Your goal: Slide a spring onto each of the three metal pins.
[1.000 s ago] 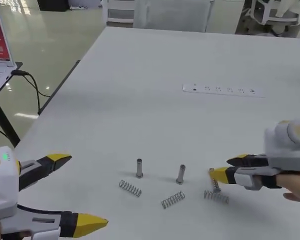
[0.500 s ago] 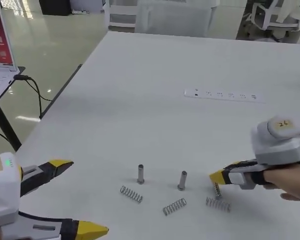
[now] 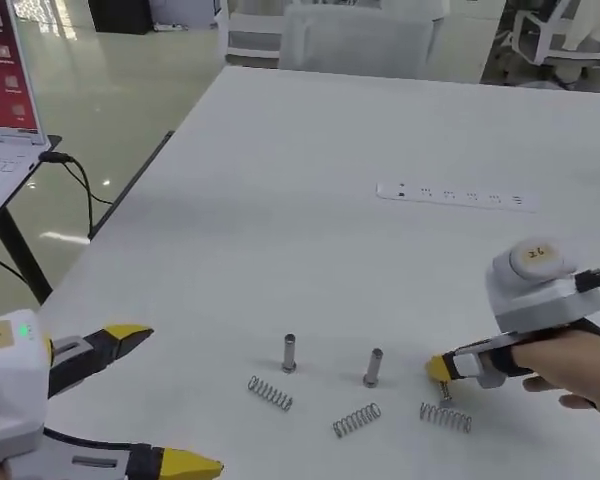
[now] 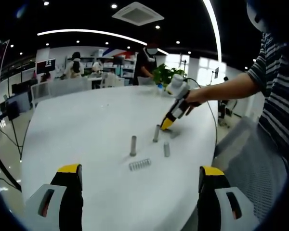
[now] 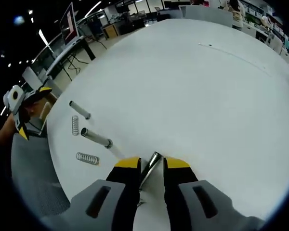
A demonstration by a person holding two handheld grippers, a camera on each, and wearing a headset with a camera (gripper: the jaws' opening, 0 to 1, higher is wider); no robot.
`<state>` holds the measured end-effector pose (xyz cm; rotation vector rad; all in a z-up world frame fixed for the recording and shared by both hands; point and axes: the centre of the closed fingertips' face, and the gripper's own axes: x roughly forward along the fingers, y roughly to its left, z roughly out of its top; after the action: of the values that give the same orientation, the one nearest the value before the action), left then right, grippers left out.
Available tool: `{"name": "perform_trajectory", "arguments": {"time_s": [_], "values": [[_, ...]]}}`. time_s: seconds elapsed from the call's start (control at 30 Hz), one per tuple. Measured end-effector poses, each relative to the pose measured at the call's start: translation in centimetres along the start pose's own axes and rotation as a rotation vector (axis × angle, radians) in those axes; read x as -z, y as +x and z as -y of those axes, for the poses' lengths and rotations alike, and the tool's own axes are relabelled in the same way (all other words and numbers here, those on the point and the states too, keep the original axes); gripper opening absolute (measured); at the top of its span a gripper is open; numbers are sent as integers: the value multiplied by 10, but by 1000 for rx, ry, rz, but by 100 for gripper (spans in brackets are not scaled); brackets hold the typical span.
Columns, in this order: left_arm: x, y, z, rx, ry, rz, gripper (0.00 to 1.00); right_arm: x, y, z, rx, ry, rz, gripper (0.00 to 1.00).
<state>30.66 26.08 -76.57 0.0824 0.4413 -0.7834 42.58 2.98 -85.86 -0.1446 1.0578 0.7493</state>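
Observation:
Three short metal pins stand in a row on the white table (image 3: 310, 220): the left pin (image 3: 289, 352), the middle pin (image 3: 374, 366) and the right pin (image 3: 445, 387). A loose spring lies in front of each: one spring (image 3: 270, 393), a second (image 3: 357, 420), a third (image 3: 445, 417). My right gripper (image 3: 438, 368) reaches in from the right, its yellow tips closed narrowly around the right pin (image 5: 152, 163). At the lower left my left gripper (image 3: 165, 400) is wide open and holds nothing, well short of the pins. From it I see the left pin (image 4: 133, 145) and a spring (image 4: 139, 164).
A white power strip (image 3: 450, 196) lies farther back on the table. Past the table's left edge stand a laptop (image 3: 0, 110) and a black cable (image 3: 80, 190). Office chairs (image 3: 350, 40) line the far side. Other people stand in the room's background.
My right gripper has dropped lower onto the right pin and its jaws have drawn together around it. The left gripper has barely moved; the camera shifted slightly.

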Motion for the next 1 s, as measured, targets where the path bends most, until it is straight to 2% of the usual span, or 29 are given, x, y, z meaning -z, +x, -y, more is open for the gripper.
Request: {"name": "perform_trajectory", "arguments": {"time_s": [0.07, 0.13, 0.2, 0.23, 0.33, 0.5, 0.6, 0.87, 1.0], "values": [[1, -1, 0, -2, -3, -1, 98, 2, 0, 2, 18, 2, -15, 15], [1, -1, -1, -3, -5, -1, 98, -1, 3, 2, 16, 0, -7, 14], [2, -1, -1, -4, -5, -3, 98, 1, 4, 0, 21, -7, -22, 11], [3, -1, -1, -4, -5, -4, 98, 1, 4, 0, 32, -40, -26, 11], [3, -1, 0, -5, -10, 0, 98, 2, 5, 0, 38, -69, -25, 10], [5, 1, 1, -1, -10, -7, 98, 0, 6, 2, 44, -67, -21, 8], [5, 1, 2, 1, -12, -7, 98, 0, 6, 3, 51, -69, -16, 5], [6, 0, 2, 2, -11, -12, 98, 0, 3, 2, 45, -128, -1, 5], [7, 0, 3, 1, -12, -13, 98, -3, -3, 2, 47, -144, 36, 5]]}}
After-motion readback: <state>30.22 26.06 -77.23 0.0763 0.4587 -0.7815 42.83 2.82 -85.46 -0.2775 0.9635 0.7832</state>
